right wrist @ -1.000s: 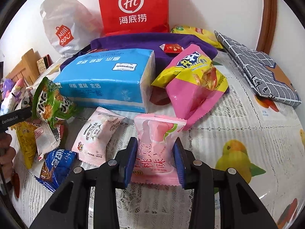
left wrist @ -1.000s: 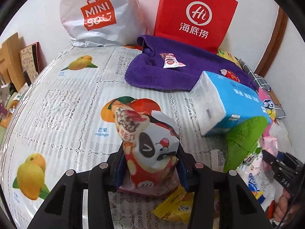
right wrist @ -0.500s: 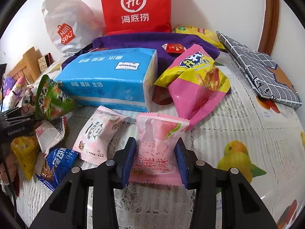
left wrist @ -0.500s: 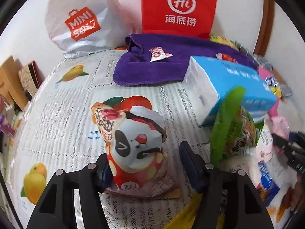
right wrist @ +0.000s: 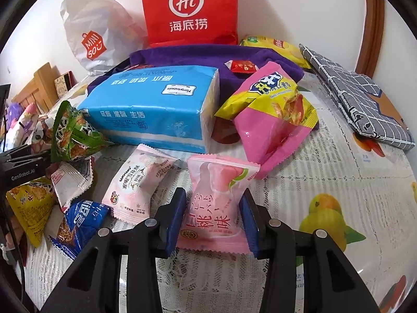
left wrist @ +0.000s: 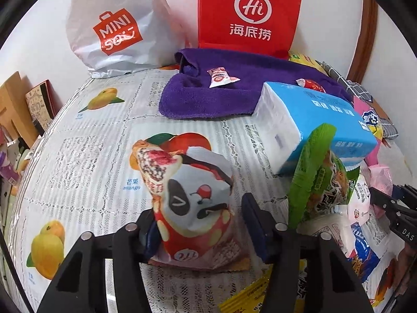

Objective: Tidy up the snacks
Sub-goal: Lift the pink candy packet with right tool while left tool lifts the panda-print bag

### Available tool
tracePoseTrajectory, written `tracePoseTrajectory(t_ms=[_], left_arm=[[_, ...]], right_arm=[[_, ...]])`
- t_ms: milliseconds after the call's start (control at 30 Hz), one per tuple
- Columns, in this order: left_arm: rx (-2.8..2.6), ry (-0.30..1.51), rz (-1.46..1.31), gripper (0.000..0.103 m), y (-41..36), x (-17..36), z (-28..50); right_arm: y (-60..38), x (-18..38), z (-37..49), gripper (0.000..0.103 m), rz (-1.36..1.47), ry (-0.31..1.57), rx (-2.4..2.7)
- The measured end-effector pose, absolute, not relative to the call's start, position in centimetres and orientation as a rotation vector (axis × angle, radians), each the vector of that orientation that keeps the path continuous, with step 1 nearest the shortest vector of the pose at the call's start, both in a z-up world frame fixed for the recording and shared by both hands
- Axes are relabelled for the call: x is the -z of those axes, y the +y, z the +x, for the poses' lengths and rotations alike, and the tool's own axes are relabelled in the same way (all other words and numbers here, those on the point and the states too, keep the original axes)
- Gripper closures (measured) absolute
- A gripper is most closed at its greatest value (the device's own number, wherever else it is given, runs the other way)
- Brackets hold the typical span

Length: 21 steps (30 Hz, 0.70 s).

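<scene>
The left gripper is closing its jaws around a red-and-white snack bag standing on the fruit-print tablecloth; the left pad is touching it, while the right pad is standing just clear, so nothing is being squeezed yet. The right gripper is pinching a pale pink peach-print packet between narrow jaws, its lower edge lying on the cloth. Both hands seem to be taking hold of a snack each, so the next move probably calls for a firm left grip before either lifts.

Outward, I'm counting one green bag, one white-pink packet, one blue pouch, one yellow pouch, and one pink-and-yellow chip bag, all crowding a single blue tissue pack.
</scene>
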<state>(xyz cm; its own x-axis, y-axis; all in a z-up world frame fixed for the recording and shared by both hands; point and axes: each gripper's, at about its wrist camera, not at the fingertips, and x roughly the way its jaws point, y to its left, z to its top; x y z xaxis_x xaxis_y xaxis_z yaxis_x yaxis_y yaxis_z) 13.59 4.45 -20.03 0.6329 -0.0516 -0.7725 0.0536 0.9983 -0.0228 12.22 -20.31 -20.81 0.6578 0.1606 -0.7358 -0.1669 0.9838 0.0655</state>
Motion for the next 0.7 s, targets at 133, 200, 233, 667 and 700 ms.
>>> tracePoseTrajectory(t_ms=[133,200,233,667,700], left_arm=[[0.052,0.879,-0.015,0.06,4.93,20.01,13.6],[0.052,0.877,-0.027,0.06,5.15,20.01,13.57],[0.053,0.877,-0.031,0.06,5.19,20.01,13.55],[0.095,0.846,0.0,0.066,4.47,19.54,12.91],[0.105,0.834,-0.002,0.066,4.46,19.4,12.74]], right_arm=[[-20.78,20.85,12.3,0.059,0.024,0.83,-0.201],[-20.82,20.86,12.29,0.059,0.029,0.83,-0.204],[-20.79,20.88,12.29,0.059,0.028,0.83,-0.203],[-20.14,20.78,11.99,0.063,-0.015,0.825,-0.222],[-20.15,20.76,11.97,0.063,-0.014,0.824,-0.229]])
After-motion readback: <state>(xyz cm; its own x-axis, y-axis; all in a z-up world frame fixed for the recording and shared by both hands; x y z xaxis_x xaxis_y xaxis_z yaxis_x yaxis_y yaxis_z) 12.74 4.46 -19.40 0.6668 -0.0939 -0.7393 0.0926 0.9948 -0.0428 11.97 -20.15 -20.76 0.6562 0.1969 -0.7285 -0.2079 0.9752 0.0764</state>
